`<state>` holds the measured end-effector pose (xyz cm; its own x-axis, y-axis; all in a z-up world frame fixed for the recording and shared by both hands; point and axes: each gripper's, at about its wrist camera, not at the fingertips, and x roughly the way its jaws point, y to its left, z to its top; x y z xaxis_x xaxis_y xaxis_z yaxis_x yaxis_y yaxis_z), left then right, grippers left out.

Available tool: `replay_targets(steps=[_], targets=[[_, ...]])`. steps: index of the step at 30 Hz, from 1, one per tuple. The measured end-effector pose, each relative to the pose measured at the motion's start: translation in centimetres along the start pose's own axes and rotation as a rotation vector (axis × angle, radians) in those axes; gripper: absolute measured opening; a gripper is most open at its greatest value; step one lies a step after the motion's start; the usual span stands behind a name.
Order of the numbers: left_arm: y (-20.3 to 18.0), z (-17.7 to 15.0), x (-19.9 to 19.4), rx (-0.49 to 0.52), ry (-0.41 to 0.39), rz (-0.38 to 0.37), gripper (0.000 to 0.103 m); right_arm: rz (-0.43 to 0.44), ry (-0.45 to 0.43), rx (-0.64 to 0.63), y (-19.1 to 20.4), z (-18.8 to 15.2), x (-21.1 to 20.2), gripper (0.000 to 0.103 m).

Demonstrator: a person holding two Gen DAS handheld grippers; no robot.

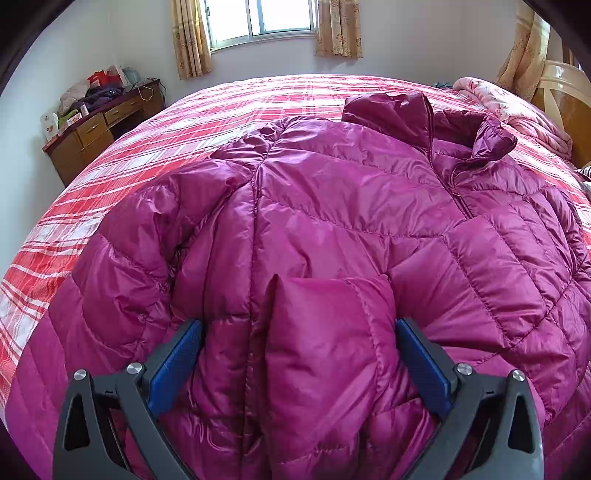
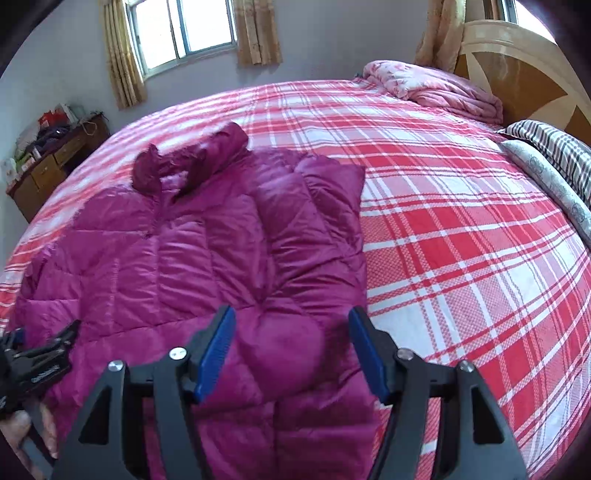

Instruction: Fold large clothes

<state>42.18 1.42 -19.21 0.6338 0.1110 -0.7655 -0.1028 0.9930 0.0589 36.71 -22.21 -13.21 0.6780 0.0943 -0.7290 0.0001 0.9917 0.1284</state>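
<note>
Only left view: left gripper (image 1: 299, 343) wide, jacket (image 1: 332, 192) fold between, grip unclear.
Right view: right gripper (image 2: 291, 350) wide above jacket; striped pillow (image 2: 554, 155) upper right.

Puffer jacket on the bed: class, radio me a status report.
Left gripper open astride folded sleeve cuff. Right gripper open. Magenta puffer jacket flat on plaid bedspread, nothing obstructing.

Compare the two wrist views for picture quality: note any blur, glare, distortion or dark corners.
Left wrist view: sharp, strong sheen on the jacket, window blown out, bed bulging from fisheye, corners dark. Right wrist view: softer, the jacket's collar smeared by motion blur, same fisheye bulge and dark corners, windows overexposed.
</note>
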Motion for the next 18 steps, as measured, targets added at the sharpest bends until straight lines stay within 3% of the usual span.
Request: replay_targets(steps=[5,18], targets=[[0.0,0.0,0.0,-0.001,0.000,-0.001,0.102,0.083,0.034,-0.061,3.4,-1.6,0.9,0.067],[0.0,0.0,0.0,0.001,-0.001,0.002,0.102,-0.027,0.013,-0.142,5.3,-3.6,3.0,0.069]])
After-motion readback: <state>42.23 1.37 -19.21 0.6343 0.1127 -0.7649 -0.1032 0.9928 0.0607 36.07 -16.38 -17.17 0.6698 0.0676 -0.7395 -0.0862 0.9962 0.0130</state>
